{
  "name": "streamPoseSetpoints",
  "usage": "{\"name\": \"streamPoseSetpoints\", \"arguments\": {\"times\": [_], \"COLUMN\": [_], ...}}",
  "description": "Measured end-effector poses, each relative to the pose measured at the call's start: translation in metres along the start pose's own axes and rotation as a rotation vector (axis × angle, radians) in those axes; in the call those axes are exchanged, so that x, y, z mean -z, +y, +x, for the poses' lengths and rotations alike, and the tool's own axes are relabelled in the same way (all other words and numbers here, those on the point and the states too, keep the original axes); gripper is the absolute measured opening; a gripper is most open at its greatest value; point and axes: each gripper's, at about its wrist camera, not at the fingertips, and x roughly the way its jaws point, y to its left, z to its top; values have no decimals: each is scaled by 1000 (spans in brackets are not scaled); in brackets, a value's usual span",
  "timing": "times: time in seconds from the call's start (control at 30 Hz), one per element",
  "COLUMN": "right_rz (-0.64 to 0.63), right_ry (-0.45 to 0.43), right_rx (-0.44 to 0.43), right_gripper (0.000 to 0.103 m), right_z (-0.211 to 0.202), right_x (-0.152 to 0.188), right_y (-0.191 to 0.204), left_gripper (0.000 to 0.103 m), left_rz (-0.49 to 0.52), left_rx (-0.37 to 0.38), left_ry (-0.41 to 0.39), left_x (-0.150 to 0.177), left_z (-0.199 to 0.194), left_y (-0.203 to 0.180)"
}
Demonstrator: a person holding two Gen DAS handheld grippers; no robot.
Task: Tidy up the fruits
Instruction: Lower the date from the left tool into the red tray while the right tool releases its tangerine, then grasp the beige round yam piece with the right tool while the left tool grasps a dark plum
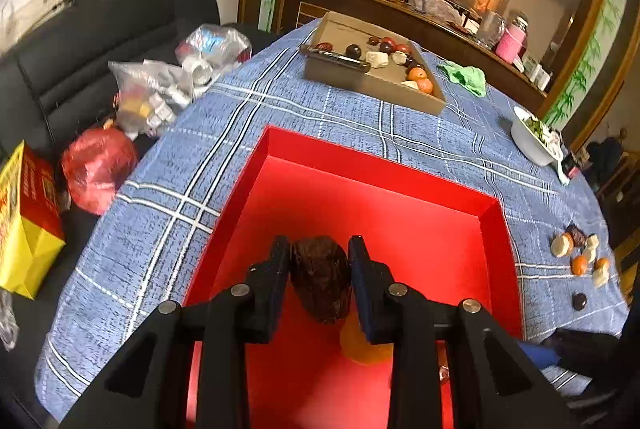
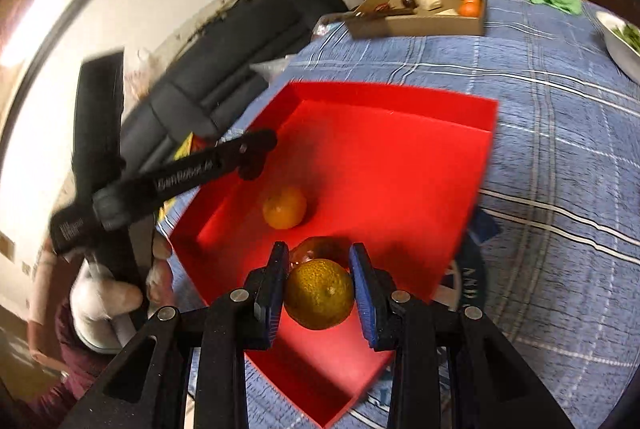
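Note:
A red box (image 1: 360, 173) lies open on the blue checked tablecloth. My left gripper (image 1: 319, 243) hangs over the box's near part, shut on a dark brown oval fruit (image 1: 322, 279). Under it an orange (image 1: 362, 347) rests on the box floor. In the right wrist view my right gripper (image 2: 319, 249) is shut on a yellow-green tangerine (image 2: 319, 295), just above the red box (image 2: 400, 149). A dark red fruit (image 2: 316, 247) lies right behind it and an orange (image 2: 285, 207) sits further in. The left gripper (image 2: 256, 157) reaches in from the left.
A cardboard tray (image 1: 372, 87) with several fruits stands at the far side. Loose fruits (image 1: 580, 257) lie on the cloth at the right. A white bowl (image 1: 528, 143) with greens and a green rag (image 1: 466, 77) sit far right. Plastic bags (image 1: 160, 89) pile on the sofa.

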Motion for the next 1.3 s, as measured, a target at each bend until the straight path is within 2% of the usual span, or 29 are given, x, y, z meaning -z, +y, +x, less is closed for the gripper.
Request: {"name": "streamPoseSetpoints", "arguments": {"times": [0.1,0.17,0.23,0.3,0.37,0.5,0.6,0.63,0.73,0.77,0.83,0.97,1.07,1.17,1.3], "right_rz": [-47,-64,-66,-56,-36,39,108,132,192,219,297,477,570,588,531], "right_ry": [10,0,-24,-69,-115,-201,-278,-304,-361,-356,-360,-408,-495,-548,-487], "right_rx": [35,47,54,60,79,144,254,297,448,532,637,704,660,553,470], "right_gripper": [39,44,47,49,55,68,79,83,86,86,86,85,84,78,61], "right_z": [10,11,1,-18,-39,-87,-138,-155,-207,-225,-258,-324,-359,-367,-333], "right_x": [5,6,7,9,14,29,54,63,99,115,147,208,223,214,177], "right_y": [10,11,10,4,-4,-36,-71,-81,-112,-124,-148,-193,-217,-234,-247], "left_gripper": [36,51,60,68,83,84,84,84,84,84,83,83,83,84,84], "left_rz": [-45,-70,-97,-137,-177,-170,-108,-83,10,21,45,40,54,88,103], "left_rx": [25,43,68,116,173,356,481,502,566,580,627,636,589,526,457], "left_ry": [-15,-41,-59,-70,-88,-158,-184,-177,-70,-46,25,104,76,28,10], "left_x": [0,0,-2,-3,-3,5,9,12,22,25,36,53,62,67,65], "left_z": [-8,-17,-25,-36,-49,-73,-81,-82,-70,-67,-55,-40,-51,-68,-70], "left_y": [8,11,13,13,8,-21,-63,-77,-135,-146,-172,-204,-212,-209,-200]}}
